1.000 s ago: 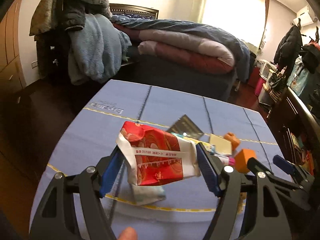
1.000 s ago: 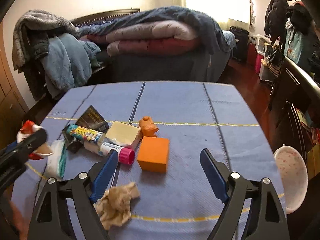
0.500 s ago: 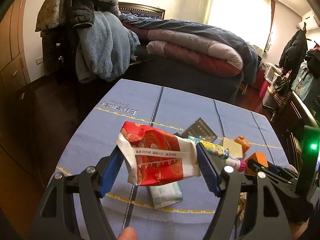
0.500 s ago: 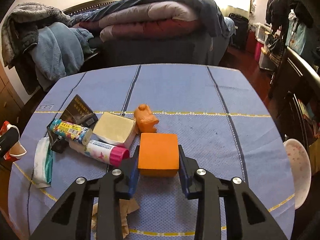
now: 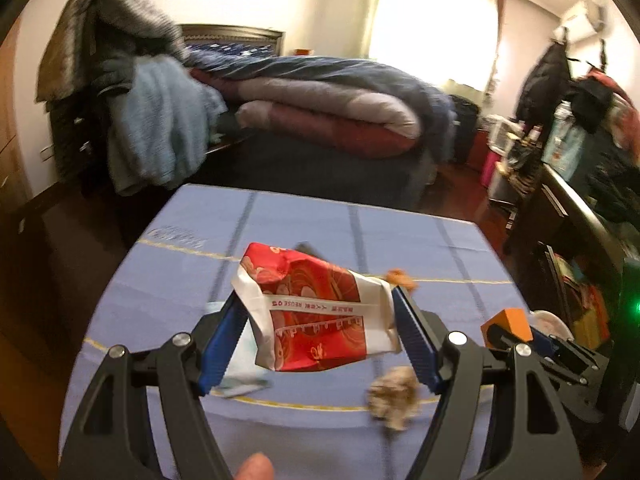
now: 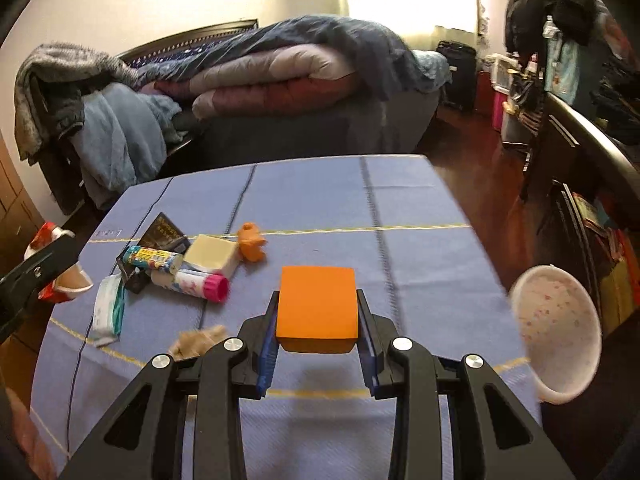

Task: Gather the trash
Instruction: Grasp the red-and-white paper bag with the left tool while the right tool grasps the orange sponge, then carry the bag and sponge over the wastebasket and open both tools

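Observation:
My left gripper (image 5: 316, 328) is shut on a red and white paper bag (image 5: 316, 316), held up over the blue tablecloth (image 5: 304, 220). In the right wrist view my right gripper (image 6: 318, 320) is shut on an orange block (image 6: 317, 304), lifted a little above the cloth (image 6: 320, 200). That same block (image 5: 507, 319) shows at the right edge of the left wrist view. A crumpled brown tissue (image 5: 394, 398) lies on the cloth below the bag, and the tissue (image 6: 198, 342) also lies left of my right gripper. The bag (image 6: 54, 264) and left gripper show at the far left.
A heap on the left of the cloth: a white tissue pack (image 6: 108, 312), a pink-capped tube (image 6: 192, 284), a coloured roll (image 6: 154, 258), a cream box (image 6: 212, 258), a dark packet (image 6: 164, 232) and an orange toy (image 6: 252, 242). A white bowl (image 6: 560, 332) is at the right.
My right gripper closed on the orange block and raised it off the cloth. My left gripper moved with the bag still in it; the view shifted right and blurred.

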Available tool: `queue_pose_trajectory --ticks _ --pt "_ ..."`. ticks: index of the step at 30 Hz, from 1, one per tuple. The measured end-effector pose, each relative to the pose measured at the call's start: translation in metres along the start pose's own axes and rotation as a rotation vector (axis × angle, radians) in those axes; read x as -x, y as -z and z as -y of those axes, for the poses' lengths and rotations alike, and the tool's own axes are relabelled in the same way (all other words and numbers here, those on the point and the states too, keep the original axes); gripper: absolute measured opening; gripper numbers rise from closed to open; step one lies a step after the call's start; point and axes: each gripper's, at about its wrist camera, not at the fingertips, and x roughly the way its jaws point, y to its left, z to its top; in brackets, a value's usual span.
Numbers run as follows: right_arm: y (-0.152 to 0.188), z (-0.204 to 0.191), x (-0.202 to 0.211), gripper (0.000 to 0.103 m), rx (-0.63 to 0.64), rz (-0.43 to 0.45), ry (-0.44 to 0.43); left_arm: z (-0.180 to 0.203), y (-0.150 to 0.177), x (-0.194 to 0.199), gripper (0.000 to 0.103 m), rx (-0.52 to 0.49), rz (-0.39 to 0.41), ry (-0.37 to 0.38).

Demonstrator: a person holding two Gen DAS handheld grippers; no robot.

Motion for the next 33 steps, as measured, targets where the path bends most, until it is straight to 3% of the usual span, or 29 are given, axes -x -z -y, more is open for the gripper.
queue_pose_trajectory --ticks 18,25,33 --pt "0.021 0.163 0.084 0.035 -0.236 0.127 0.239 0.207 0.014 -0.001 0.073 -0.266 -0.02 0.391" --pt "0.031 0.218 0.09 0.035 -0.327 0.144 0.327 0.27 0.024 -0.019 0.073 -0.355 -0.047 0.484" --pt "0.042 0.26 0.078 0.035 -0.39 0.137 0.364 0.331 0.034 -0.047 0.073 -0.42 -0.084 0.564"
